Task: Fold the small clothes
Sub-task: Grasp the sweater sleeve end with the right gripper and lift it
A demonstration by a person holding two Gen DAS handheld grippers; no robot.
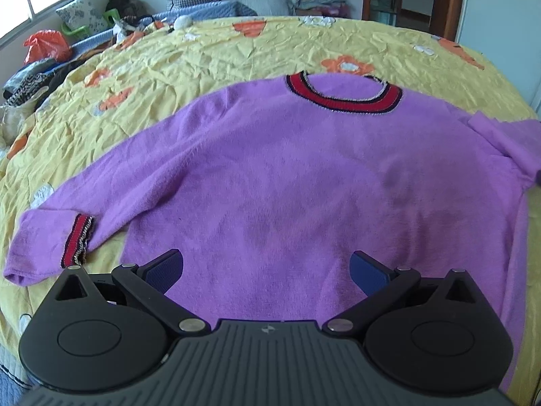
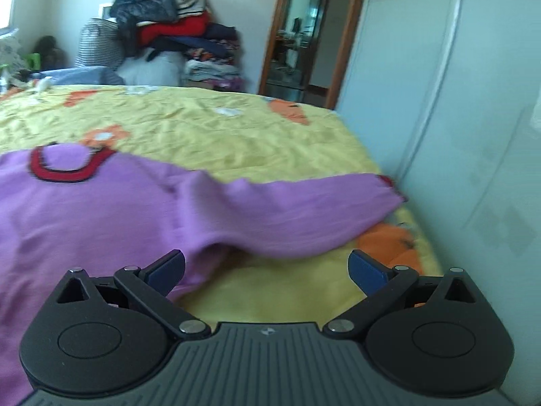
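A purple sweater (image 1: pixel 287 176) with a red and dark collar (image 1: pixel 341 96) lies spread flat on the yellow bedspread (image 1: pixel 209 57), collar away from me. Its left sleeve ends in a red striped cuff (image 1: pixel 77 238), folded back near the hem. My left gripper (image 1: pixel 267 270) is open and empty, just above the sweater's lower hem. In the right wrist view the sweater (image 2: pixel 101 209) fills the left, its right sleeve (image 2: pixel 304 209) stretching toward the bed's right edge. My right gripper (image 2: pixel 267 270) is open and empty, over the bedspread (image 2: pixel 236 128) below the sleeve's armpit.
Piles of clothes (image 2: pixel 182 34) and bags stand past the far edge of the bed. A red bag (image 1: pixel 45 45) and dark clothes lie at the left. A white wardrobe (image 2: pixel 456 135) runs close along the bed's right edge. A doorway (image 2: pixel 304 34) is behind.
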